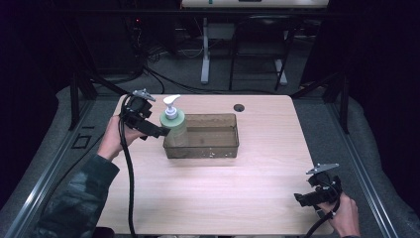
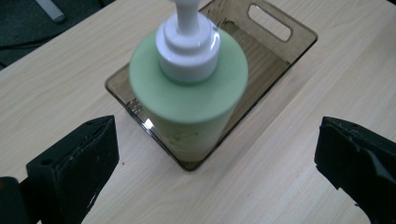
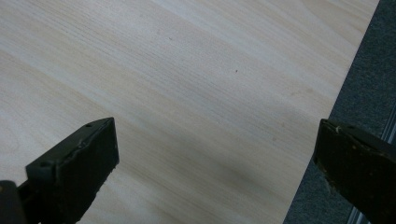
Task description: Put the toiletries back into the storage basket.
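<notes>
a dark room holds a pale wooden desk [image 1: 213, 193]. the green soap bottle [image 2: 189, 100] stands in the near end of the brown tray [image 2: 280, 56]. left gripper [image 1: 159, 131] beside it, jaws wide and empty. right gripper [image 1: 303, 198] rests apart, jaws wide. putting away looks done.

Bin [image 1: 218, 148] at centre of table [image 1: 247, 188], slightly left | pump bottle [image 1: 174, 124] upright inside bin at its left end | left gripper [image 1: 161, 132] just left of bottle, mid-left of frame | right gripper [image 1: 303, 198] lower right, near table edge, well apart from bin
</notes>
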A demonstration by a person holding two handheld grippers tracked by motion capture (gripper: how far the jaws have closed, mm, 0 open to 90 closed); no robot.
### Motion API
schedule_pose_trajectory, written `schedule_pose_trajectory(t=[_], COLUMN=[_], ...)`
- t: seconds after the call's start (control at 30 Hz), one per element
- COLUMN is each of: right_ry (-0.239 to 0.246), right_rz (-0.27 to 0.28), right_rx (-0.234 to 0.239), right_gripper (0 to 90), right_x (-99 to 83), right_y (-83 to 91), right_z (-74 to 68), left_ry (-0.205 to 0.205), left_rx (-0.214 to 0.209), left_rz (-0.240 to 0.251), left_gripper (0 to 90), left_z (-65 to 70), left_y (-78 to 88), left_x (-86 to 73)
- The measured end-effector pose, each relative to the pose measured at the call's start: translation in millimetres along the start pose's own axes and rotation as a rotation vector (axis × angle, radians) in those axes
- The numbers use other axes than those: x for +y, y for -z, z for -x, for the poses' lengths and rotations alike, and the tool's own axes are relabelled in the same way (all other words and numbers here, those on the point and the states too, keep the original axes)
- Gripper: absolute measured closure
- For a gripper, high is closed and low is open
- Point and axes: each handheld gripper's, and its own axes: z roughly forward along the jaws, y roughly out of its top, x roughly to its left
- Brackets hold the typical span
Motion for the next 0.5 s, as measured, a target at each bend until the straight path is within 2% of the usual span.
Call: schedule_pose_trajectory(t=[0.37, 0.5], right_ry=[-0.003, -0.003], right_rz=[0.002, -0.001], right_rx=[0.003, 0.006], right_gripper=[0.0, 0.0], right_x=[-0.3, 0.0], right_y=[0.0, 0.0], right_z=[-0.2, -0.7], left_ry=[0.04, 0.059], left_rx=[0.002, -0.014], left_rz=[-0.006, -0.016], left_gripper=[0.0, 0.0], left_z=[0.8, 1.8], left_y=[-12.6, -19.7], left_x=[-29.7, -42.0])
